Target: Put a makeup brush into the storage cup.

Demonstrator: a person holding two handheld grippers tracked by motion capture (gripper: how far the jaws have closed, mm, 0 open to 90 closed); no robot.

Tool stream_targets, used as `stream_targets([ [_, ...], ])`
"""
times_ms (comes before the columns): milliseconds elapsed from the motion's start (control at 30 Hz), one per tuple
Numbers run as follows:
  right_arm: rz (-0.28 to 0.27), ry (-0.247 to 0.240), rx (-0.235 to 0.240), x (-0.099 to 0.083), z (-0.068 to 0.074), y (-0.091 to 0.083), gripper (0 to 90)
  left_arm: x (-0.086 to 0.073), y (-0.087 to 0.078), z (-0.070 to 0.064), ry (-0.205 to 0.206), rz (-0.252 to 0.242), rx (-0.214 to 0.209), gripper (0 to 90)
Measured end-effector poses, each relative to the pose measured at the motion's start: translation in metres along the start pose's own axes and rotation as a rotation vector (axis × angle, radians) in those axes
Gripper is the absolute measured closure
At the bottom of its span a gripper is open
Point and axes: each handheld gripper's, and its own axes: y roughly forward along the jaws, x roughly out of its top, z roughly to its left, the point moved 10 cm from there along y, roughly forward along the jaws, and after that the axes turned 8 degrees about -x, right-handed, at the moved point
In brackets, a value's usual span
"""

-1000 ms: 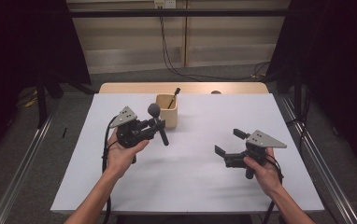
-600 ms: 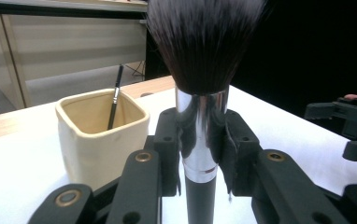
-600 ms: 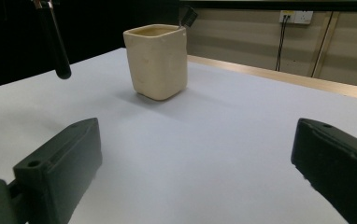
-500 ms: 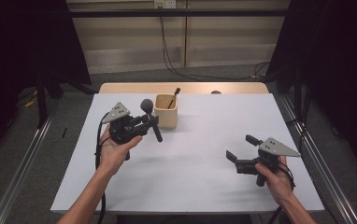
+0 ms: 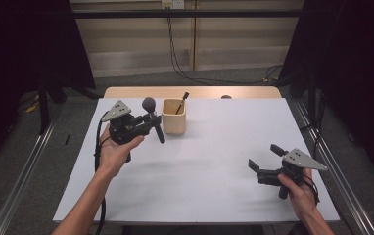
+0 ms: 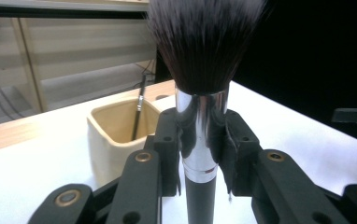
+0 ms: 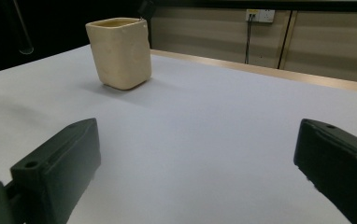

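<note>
Left hand-held gripper (image 5: 148,125) is clamping a makeup brush (image 6: 200,84) by its silver ferrule, dark bristles pointing up, just beside the cream cup (image 5: 174,116). Right hand-held gripper (image 5: 263,159) is hovering wide open, gripping nothing, above the bench (image 5: 214,166).

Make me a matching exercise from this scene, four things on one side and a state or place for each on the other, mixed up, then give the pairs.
Things:
1. makeup brush
2. cream cup
3. right tool
4. thin brush

States or places:
A. open, holding nothing
B. leaning inside the cup
C. clamped in the left tool, bristles up
D. standing on the white table

Pairs: 1-C, 2-D, 3-A, 4-B
</note>
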Motion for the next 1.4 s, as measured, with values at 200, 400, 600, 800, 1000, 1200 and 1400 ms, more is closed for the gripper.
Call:
stream_targets([
  [200, 0.003, 0.002, -0.004, -0.004, -0.004, -0.004, 0.4, 0.016, -0.002, 0.006, 0.002, -0.007, 0.02, 71.0],
  [400, 0.005, -0.006, -0.012, -0.006, -0.007, -0.005, 0.5, 0.026, -0.002, 0.015, 0.004, -0.006, 0.047, 71.0],
  [600, 0.007, -0.004, 0.0, -0.006, -0.003, -0.004, 0.5, 0.04, 0.004, 0.019, 0.007, -0.032, 0.044, 71.0],
  [800, 0.003, 0.009, 0.003, -0.006, -0.006, -0.005, 0.1, 0.048, 0.012, 0.025, 0.002, -0.049, 0.051, 71.0],
  [1000, -0.005, 0.009, 0.013, -0.005, -0.004, -0.006, 0.0, 0.055, 0.022, 0.031, 0.003, -0.039, 0.073, 71.0],
  [1200, -0.003, 0.01, 0.013, -0.005, -0.003, -0.006, 0.0, 0.063, 0.03, 0.03, 0.017, -0.047, 0.08, 71.0],
  [1400, 0.003, 0.004, 0.023, -0.006, -0.002, -0.005, 0.0, 0.069, 0.038, 0.038, 0.028, -0.054, 0.097, 71.0],
])
